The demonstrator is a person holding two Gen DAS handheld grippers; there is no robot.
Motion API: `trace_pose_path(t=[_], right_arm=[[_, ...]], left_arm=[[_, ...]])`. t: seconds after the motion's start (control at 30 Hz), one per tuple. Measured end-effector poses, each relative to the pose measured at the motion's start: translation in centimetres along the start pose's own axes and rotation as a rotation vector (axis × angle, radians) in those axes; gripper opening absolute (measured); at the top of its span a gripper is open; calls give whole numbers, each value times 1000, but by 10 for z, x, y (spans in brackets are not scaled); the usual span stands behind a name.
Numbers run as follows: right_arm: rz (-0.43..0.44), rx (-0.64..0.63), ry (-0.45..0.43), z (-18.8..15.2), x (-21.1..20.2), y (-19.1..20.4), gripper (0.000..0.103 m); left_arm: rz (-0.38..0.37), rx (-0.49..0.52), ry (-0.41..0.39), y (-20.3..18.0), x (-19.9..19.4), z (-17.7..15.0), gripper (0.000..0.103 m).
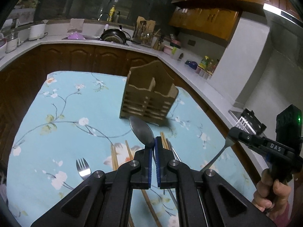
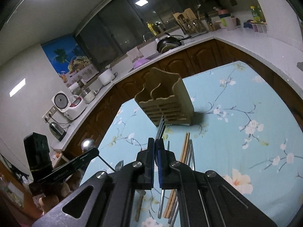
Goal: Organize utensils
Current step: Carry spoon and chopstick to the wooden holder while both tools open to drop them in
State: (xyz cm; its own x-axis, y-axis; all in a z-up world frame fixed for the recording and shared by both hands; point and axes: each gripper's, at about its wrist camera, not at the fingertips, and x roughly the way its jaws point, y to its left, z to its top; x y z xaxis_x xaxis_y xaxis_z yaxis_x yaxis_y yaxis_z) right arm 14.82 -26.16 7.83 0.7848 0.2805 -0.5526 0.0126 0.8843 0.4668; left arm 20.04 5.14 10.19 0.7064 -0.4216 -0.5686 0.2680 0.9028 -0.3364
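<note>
Above the bench [image 1: 62, 102], left tool [image 1: 153, 141] is clenched on a spoon [image 1: 142, 131] at the neck; right tool [image 2: 155, 144] is clamped on a fork [image 2: 161, 127]. Both judged light, stiff, slippery; the holder [image 1: 149, 98] stands ahead.

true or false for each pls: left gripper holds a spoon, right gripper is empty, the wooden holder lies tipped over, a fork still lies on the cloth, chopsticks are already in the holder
1. The left gripper holds a spoon: true.
2. The right gripper is empty: false, it is shut on a held fork.
3. The wooden holder lies tipped over: false, it stands upright.
4. A second fork lies on the cloth: true.
5. The chopsticks are in the holder: false, they lie on the cloth.
</note>
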Motion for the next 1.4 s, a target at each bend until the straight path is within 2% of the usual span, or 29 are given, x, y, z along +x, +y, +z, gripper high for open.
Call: trace_pose_path(t=[0.2, 0.53, 0.77, 0.87, 1.0, 1.23, 1.4], right_arm=[[16, 2, -45, 26, 7, 3, 2], [26, -13, -144, 95, 32, 10, 2], [22, 27, -218, 139, 55, 2, 3], [32, 36, -232, 151, 69, 0, 3], [21, 47, -208, 156, 96, -8, 3], [5, 42, -130, 132, 150, -31, 3], [-16, 45, -72, 118, 171, -44, 3]], left_arm=[[20, 3, -55, 1, 2, 28, 2], [53, 35, -189, 3, 15, 89, 2], [94, 57, -248, 2, 54, 122, 2], [117, 64, -251, 3, 80, 123, 2], [130, 47, -228, 7, 123, 123, 2], [140, 18, -144, 19, 203, 102, 2], [126, 40, -106, 22, 233, 107, 3]])
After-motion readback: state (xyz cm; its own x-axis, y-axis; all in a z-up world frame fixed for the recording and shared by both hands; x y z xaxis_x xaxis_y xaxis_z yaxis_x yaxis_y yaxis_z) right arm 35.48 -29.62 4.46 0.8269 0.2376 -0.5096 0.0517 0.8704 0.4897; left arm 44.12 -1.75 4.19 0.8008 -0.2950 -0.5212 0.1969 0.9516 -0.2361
